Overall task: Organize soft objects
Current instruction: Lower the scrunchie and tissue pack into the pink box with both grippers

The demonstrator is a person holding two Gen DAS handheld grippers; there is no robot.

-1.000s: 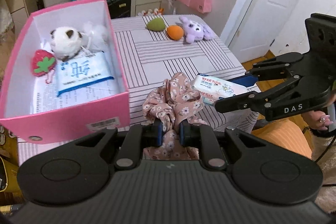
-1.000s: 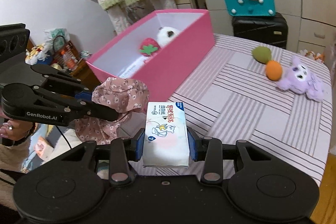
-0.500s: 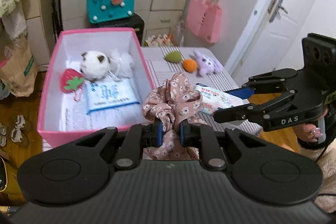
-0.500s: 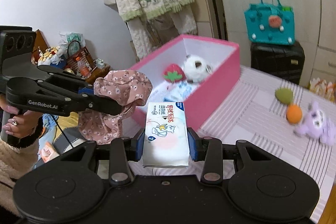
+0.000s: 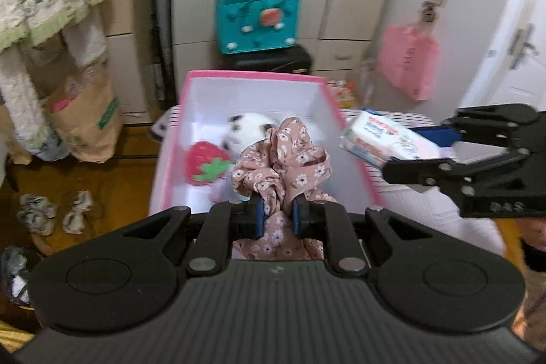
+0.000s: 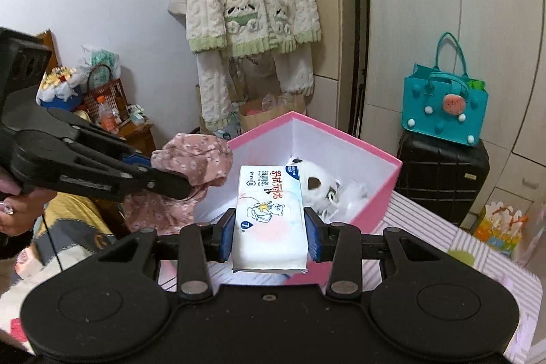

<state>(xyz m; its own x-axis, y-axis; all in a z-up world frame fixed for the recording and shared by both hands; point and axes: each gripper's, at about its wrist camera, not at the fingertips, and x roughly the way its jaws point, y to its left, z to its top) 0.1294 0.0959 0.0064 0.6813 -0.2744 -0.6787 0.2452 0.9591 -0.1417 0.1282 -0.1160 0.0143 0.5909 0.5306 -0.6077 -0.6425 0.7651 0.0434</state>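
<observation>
Floral pink fabric [image 5: 281, 159], bunched at the frame's center, is clenched in the left gripper [image 5: 275, 216] over the open pink box [image 5: 254, 78]. At the right of that view, the right gripper [image 6: 269, 229] grasps a wet-wipes pack [image 6: 268, 214]. Inside the box lie a white plush toy [image 6: 320, 185] and a strawberry toy [image 5: 204, 168].
</observation>
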